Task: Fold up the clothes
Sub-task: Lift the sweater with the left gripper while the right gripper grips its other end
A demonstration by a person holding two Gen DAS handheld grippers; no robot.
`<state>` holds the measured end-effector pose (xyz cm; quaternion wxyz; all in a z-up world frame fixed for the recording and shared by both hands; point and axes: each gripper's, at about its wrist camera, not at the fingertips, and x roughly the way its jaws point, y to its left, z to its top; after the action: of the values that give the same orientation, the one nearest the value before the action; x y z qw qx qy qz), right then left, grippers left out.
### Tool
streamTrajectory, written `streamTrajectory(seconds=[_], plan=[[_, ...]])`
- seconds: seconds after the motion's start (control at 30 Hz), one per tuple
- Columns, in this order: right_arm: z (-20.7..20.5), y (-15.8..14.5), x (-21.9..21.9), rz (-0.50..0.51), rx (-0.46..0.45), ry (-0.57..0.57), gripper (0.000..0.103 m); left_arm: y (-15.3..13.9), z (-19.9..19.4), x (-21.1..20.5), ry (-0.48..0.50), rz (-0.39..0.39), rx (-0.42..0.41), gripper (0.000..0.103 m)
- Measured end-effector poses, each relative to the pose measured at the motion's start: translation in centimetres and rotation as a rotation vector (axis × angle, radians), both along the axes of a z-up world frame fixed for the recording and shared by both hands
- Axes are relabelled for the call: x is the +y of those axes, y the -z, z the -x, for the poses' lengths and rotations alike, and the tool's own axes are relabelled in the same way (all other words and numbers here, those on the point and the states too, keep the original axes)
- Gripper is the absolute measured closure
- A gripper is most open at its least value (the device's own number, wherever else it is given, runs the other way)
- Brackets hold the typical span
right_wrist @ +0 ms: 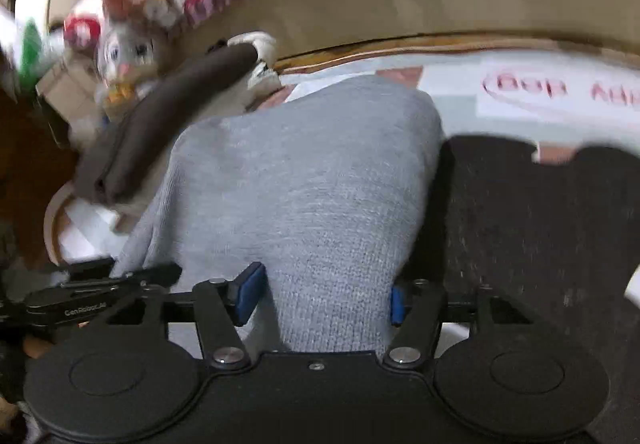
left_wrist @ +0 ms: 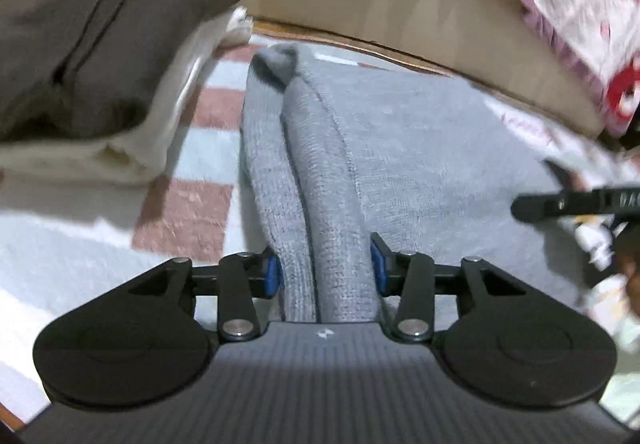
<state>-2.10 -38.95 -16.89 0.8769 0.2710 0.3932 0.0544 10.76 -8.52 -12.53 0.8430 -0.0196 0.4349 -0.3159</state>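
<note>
**Cloth, plastic and metal surfaces**

The grey knitted garment (left_wrist: 400, 147) is soft, matt wool-like cloth with a visible ribbed weave. At 10 o'clock in the left view, the dark brown folded garment (left_wrist: 92, 55) is smooth, matt fabric on cream cloth (left_wrist: 132, 147). The left gripper (left_wrist: 326, 272) and right gripper (right_wrist: 324, 294) are matt black plastic with shiny metal rivets and blue rubbery pads. The black cloth (right_wrist: 540, 224) at 3 o'clock looks coarse, felt-like

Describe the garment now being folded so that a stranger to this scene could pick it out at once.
On the checked pink-and-white mat lies a grey knitted sweater, with both grippers at its edge. Unlike the dark brown garment stacked beside it, it is pale grey and ribbed.
</note>
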Motion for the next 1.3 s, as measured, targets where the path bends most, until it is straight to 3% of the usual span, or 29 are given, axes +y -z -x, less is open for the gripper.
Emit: streamTrajectory(seconds=[0.17,0.23,0.33,0.37,0.47,0.5,0.57,0.63,0.7,0.9,1.03,1.17,1.3], plan=[[1.5,2.8,-2.8,-0.172,0.043,-0.056,0.025,2.5,-2.2,2.0,-0.006,0.138,0.228,0.043],[0.9,4.0,-3.5,-0.261,0.046,-0.045,0.025,3.5,-2.4,2.2,-0.017,0.152,0.262,0.035],[-0.8,4.6,-2.4,-0.249,0.022,-0.063,0.02,3.9,-2.4,1.9,-0.022,0.162,0.262,0.031],[-1.3,4.7,-2.0,-0.236,0.013,-0.069,0.018,3.8,-2.2,1.6,-0.017,0.158,0.248,0.033],[-2.7,4.7,-0.8,-0.177,-0.011,-0.089,0.017,2.3,-0.8,0.3,0.037,0.089,0.125,0.063],[-2.8,4.3,-0.5,-0.146,-0.028,-0.096,0.027,1.8,-0.4,-0.1,0.055,0.066,0.085,0.068],[-2.2,3.0,0.2,-0.072,-0.087,-0.109,0.043,0.6,1.6,-1.6,0.107,-0.023,-0.05,0.071],[-1.6,1.6,1.0,0.009,-0.141,-0.125,0.047,-0.7,4.0,-3.2,0.157,-0.117,-0.196,0.072],[-1.1,0.0,2.5,0.099,-0.182,-0.146,0.048,-1.6,5.4,-3.8,0.169,-0.146,-0.266,0.072],[1.5,-2.8,4.4,0.218,-0.249,-0.128,0.049,-2.6,6.5,-3.5,0.184,-0.115,-0.297,0.073],[2.5,-5.7,5.8,0.294,-0.278,-0.136,0.05,-4.9,6.0,-2.8,0.175,-0.069,-0.319,0.074],[2.7,-9.2,6.5,0.248,-0.342,-0.105,0.05,-8.8,5.6,0.7,0.097,0.023,-0.369,0.074],[2.0,-13.1,8.9,0.225,-0.433,-0.133,0.05,-13.2,5.5,4.0,0.047,0.015,-0.455,0.074]])
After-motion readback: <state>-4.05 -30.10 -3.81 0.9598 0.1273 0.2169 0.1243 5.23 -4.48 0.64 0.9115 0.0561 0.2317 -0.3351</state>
